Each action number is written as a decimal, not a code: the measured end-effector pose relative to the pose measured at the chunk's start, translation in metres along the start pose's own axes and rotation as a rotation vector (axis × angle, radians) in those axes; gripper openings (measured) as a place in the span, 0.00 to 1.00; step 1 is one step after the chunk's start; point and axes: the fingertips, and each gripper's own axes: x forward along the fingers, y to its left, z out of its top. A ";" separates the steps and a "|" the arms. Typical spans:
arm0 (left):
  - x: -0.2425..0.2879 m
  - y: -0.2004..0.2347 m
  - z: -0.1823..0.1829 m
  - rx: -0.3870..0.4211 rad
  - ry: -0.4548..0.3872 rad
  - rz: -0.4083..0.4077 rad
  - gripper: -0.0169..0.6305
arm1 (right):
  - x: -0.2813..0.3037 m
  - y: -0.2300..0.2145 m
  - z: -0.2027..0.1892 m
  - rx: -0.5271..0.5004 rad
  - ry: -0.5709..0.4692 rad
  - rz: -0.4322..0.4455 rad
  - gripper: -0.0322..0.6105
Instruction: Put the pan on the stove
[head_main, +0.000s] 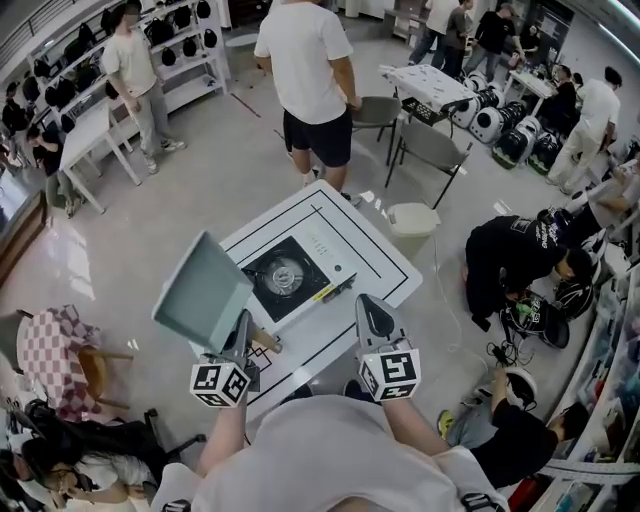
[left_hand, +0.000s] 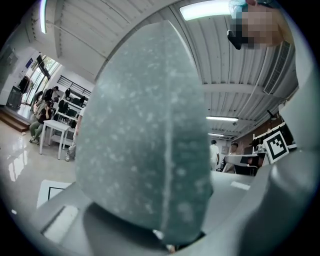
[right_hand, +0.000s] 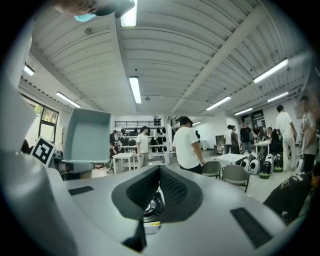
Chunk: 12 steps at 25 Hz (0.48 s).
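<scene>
A pale green square pan (head_main: 203, 290) is held up on edge over the left side of the white table (head_main: 390, 262). My left gripper (head_main: 242, 330) is shut on its wooden handle (head_main: 266, 343). In the left gripper view the pan's speckled underside (left_hand: 145, 150) fills most of the picture and hides the jaw tips. A black single-burner stove (head_main: 285, 278) sits in the middle of the table, just right of the pan. My right gripper (head_main: 372, 318) hangs over the table's near right part, shut and empty. Through its narrow slit I glimpse the burner (right_hand: 151, 204); the pan (right_hand: 87, 134) stands to its left.
A person in a white shirt (head_main: 305, 80) stands just beyond the table, with two grey chairs (head_main: 430, 150) and a white bin (head_main: 413, 220) nearby. A person in black (head_main: 515, 260) crouches at the right. A checkered seat (head_main: 55, 350) is at the near left.
</scene>
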 end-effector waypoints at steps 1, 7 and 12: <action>0.004 -0.002 -0.002 -0.009 0.004 0.000 0.21 | 0.003 -0.003 0.000 -0.003 0.003 0.010 0.06; 0.027 -0.013 -0.012 -0.065 0.029 0.006 0.21 | 0.019 -0.020 0.003 -0.019 0.008 0.079 0.06; 0.045 -0.018 -0.023 -0.130 0.077 -0.022 0.21 | 0.027 -0.032 0.001 -0.010 0.021 0.088 0.06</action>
